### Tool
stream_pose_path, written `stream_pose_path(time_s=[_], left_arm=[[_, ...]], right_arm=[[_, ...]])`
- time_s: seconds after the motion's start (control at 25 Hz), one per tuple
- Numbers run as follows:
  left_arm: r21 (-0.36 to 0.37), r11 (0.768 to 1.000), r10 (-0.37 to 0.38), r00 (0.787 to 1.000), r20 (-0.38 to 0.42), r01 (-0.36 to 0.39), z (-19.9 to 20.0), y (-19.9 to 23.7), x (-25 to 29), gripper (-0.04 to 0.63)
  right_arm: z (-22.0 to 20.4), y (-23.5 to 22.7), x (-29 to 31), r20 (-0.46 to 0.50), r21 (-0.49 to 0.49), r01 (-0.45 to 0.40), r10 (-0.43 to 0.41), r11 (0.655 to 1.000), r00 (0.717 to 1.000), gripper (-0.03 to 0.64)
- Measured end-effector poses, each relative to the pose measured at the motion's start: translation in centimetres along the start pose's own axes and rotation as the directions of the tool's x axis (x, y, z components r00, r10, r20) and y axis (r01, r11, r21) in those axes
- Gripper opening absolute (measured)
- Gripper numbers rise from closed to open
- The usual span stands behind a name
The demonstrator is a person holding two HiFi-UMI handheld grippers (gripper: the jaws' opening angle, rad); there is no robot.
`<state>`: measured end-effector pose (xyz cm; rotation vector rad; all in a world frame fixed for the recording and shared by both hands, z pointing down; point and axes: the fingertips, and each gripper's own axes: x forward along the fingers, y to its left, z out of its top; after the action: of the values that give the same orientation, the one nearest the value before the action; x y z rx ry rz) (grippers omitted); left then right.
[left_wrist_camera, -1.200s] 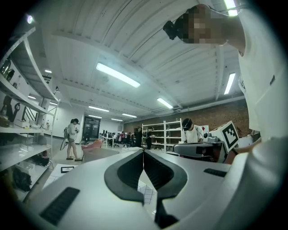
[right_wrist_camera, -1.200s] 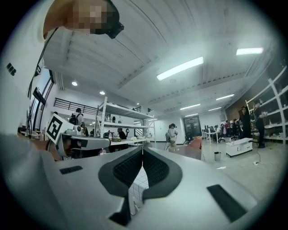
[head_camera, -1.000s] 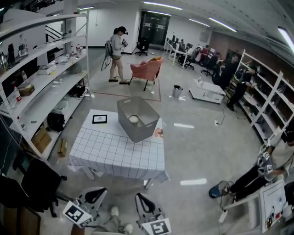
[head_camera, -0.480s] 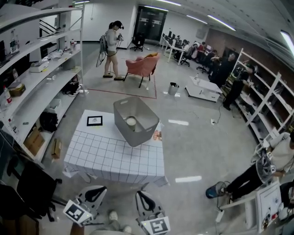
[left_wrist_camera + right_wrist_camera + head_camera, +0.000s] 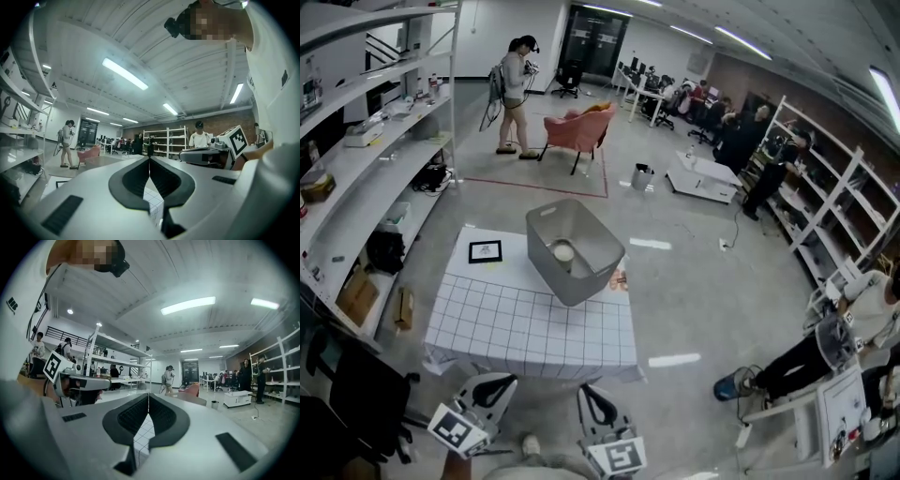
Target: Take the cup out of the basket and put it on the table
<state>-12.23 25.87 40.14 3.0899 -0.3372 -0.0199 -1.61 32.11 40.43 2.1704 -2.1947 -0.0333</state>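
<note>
A grey plastic basket [image 5: 581, 267] stands on the far right part of the checkered table [image 5: 534, 323]. A pale cup [image 5: 563, 252] sits inside it on the bottom. Both grippers are at the lower edge of the head view, short of the table's near edge and well away from the basket. My left gripper [image 5: 500, 383] is shut with nothing in it; in the left gripper view its jaws [image 5: 149, 160] meet at the tip. My right gripper [image 5: 588, 393] is likewise shut and empty, tips together [image 5: 148, 403]. Both point level toward the table.
A small black picture frame [image 5: 485, 250] lies on the table's far left, a small orange item [image 5: 622, 278] beside the basket. Shelving [image 5: 356, 159] runs along the left. A person sits at the right [image 5: 787, 361]. Behind stand a pink armchair [image 5: 577, 131] and a person [image 5: 514, 94].
The whole scene has slid as I walk toward the table, which now looks a little nearer. Both grippers keep their place at the frame's bottom, still shut. The basket and cup have not moved.
</note>
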Motion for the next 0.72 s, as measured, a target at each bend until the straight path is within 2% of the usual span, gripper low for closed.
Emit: stream_pose_path(time_s=[0.36, 0.72], left_arm=[[-0.025, 1.000, -0.012, 1.000, -0.015, 0.012, -1.0, 2.7, 2.5, 0.009], [-0.051, 0.999, -0.004, 1.000, -0.012, 0.003, -1.4, 4.5, 7.1, 0.009]], right_arm=[[-0.6, -1.7, 3.3, -0.014, 0.003, 0.013, -0.013, 1.000, 1.000, 0.009], [-0.9, -5.3, 6.8, 0.006, -0.008, -0.024, 0.024, 1.000, 1.000, 0.009]])
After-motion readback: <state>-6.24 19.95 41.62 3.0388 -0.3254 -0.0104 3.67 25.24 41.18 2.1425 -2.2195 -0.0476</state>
